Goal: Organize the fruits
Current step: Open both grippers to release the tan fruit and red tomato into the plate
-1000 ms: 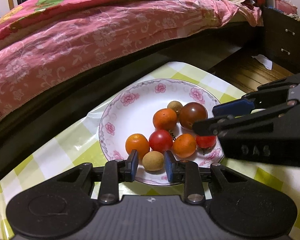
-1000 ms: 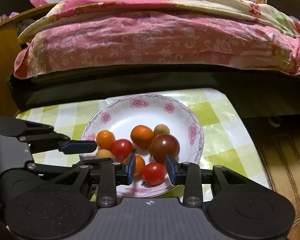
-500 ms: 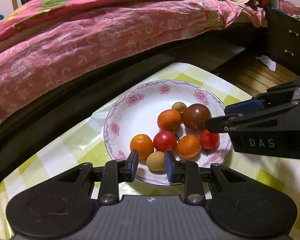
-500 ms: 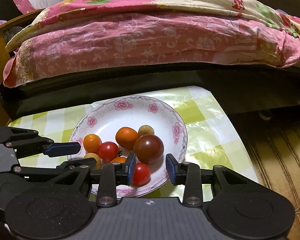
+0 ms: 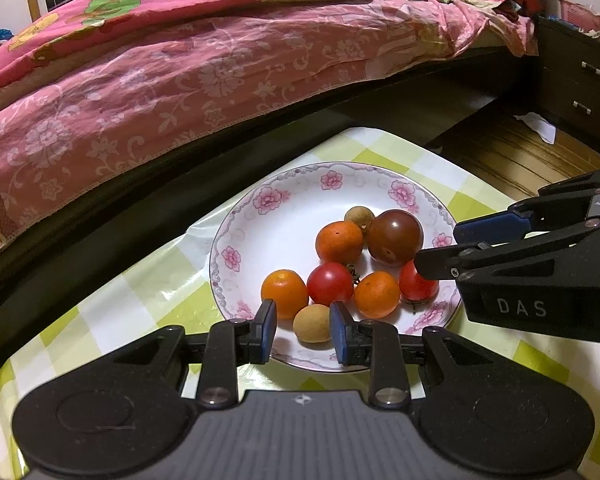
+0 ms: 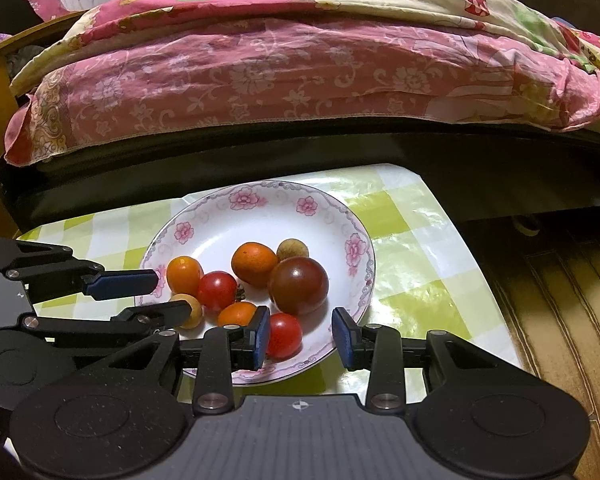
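Observation:
A white plate [image 5: 260,208] with pink flowers holds several small fruits: a dark tomato [image 5: 394,236], red tomatoes, orange fruits and two tan longans. My left gripper [image 5: 304,332] hovers at the plate's near rim, open. The near longan [image 5: 312,324] shows in the gap between its pads, clear of the left pad. My right gripper [image 6: 302,338] is open over the plate [image 6: 356,248]. A red tomato [image 6: 284,336] lies close by its left pad, with free room on the right. In the left wrist view, the right gripper [image 5: 448,246] reaches in from the right.
The plate stands on a small table with a green-checked cloth [image 5: 140,312]. A bed with a pink flowered quilt [image 5: 180,80] runs close behind it. Dark drawers [image 5: 576,80] stand at the far right, and wooden floor [image 6: 560,300] lies right of the table.
Both views have shifted only slightly. In the right wrist view the red tomato has gone from the middle of the gap to beside the left pad. No fruit moved on the plate.

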A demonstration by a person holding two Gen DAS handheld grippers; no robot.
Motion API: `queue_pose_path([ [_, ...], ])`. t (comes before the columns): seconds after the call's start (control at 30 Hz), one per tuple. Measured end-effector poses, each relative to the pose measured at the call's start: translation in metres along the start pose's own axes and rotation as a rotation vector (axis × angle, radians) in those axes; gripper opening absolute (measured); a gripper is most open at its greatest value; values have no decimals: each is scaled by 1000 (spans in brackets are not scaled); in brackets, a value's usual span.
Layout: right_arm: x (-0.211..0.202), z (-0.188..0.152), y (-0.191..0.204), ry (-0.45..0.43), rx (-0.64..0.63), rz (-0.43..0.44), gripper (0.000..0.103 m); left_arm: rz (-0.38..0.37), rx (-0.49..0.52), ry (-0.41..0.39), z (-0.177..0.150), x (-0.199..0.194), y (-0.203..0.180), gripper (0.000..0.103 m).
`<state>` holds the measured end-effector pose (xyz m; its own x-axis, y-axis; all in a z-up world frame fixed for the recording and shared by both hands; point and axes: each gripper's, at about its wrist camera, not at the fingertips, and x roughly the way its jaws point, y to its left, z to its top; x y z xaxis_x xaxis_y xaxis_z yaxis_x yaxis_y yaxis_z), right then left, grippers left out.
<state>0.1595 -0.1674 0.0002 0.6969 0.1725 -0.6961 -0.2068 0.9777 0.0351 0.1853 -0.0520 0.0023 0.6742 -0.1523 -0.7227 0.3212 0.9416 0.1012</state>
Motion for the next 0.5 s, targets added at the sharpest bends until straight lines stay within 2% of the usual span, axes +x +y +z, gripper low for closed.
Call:
queue_pose_path([
  [0.17, 1, -1, 0, 5, -1, -4, 33, 7, -3, 1, 1, 0, 0, 39],
  [0.27, 1, -1, 2, 4, -4, -6, 36, 9, -4, -1, 1, -2, 0, 48],
  [0.5, -6, -2, 3, -6, -3, -8, 37, 26, -11, -13, 0, -12, 1, 54],
])
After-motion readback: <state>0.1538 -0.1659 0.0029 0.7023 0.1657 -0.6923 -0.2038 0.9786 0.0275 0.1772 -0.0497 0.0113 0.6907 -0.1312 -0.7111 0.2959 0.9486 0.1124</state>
